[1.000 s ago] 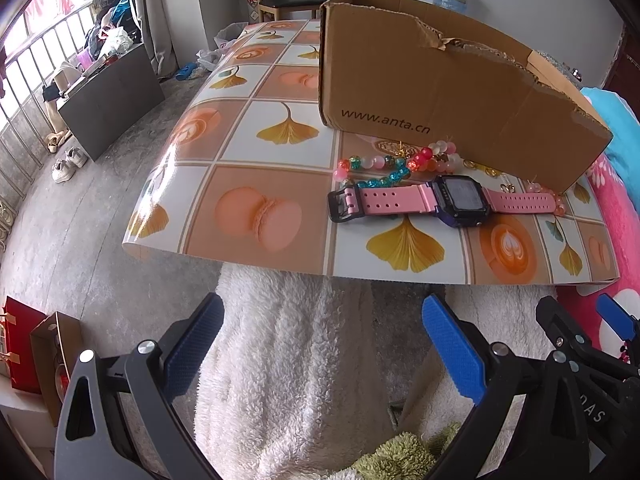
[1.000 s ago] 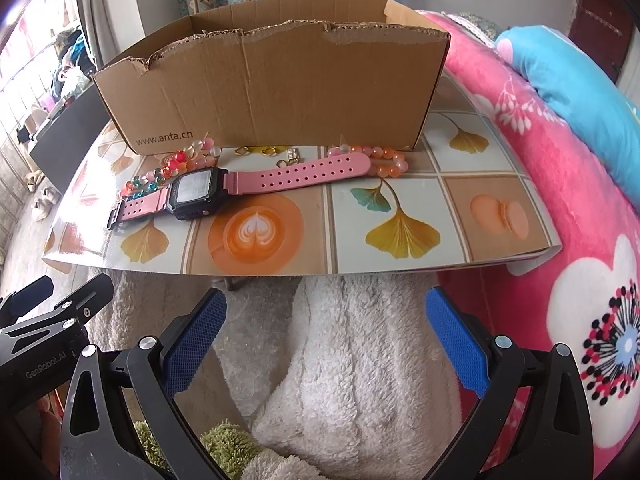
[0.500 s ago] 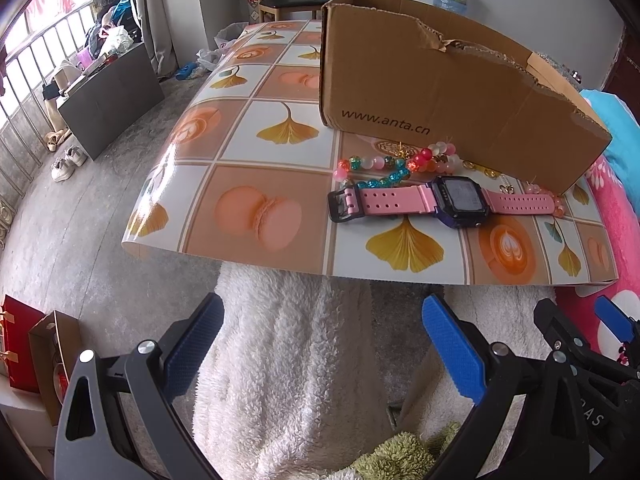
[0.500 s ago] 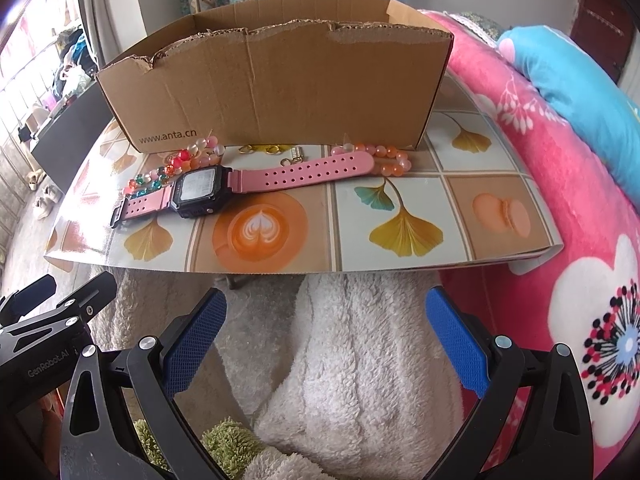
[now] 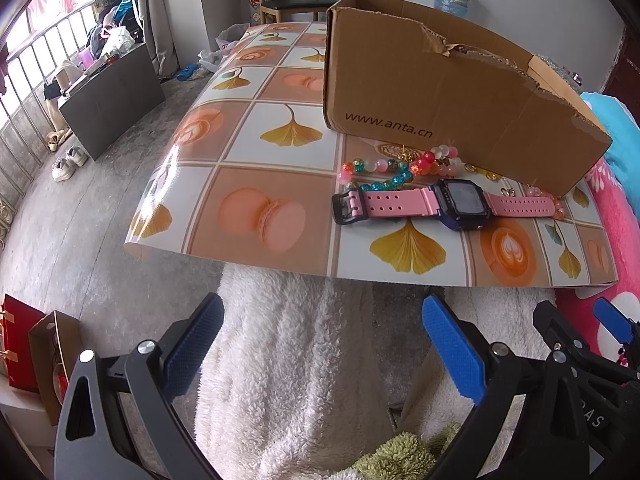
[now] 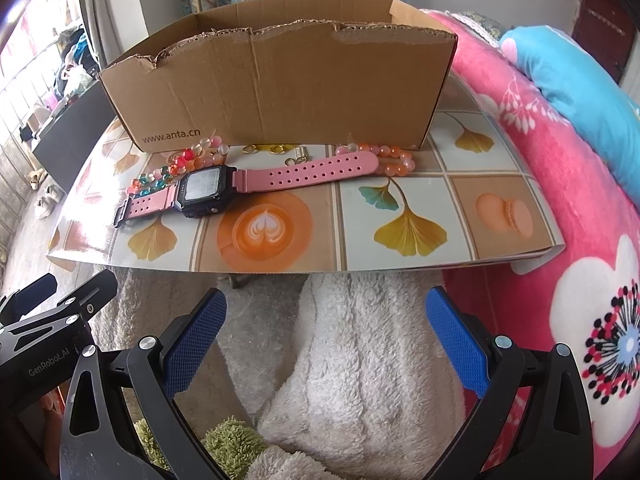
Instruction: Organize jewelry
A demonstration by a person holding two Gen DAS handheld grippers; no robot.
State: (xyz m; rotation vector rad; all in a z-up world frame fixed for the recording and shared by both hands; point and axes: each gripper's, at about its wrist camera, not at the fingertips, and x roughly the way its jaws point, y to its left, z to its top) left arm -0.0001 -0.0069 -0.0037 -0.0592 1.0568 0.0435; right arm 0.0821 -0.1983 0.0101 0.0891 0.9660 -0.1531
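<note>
On the tiled-pattern tabletop (image 6: 500, 184), a multicoloured glass-bead bracelet (image 6: 168, 174) lies at the left, touching a pink-strapped digital watch with a dark square face (image 6: 202, 192). Small gold rings (image 6: 264, 148) lie behind the strap, and a peach-bead bracelet (image 6: 394, 160) at its right end. The torn brown cardboard box (image 6: 288, 80) stands just beyond. Near, off the table edge, the left gripper (image 5: 322, 344) and right gripper (image 6: 326, 338) both gape wide, empty.

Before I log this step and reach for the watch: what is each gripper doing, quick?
Left gripper: open, holding nothing, short of the table.
Right gripper: open, holding nothing, short of the table.
</note>
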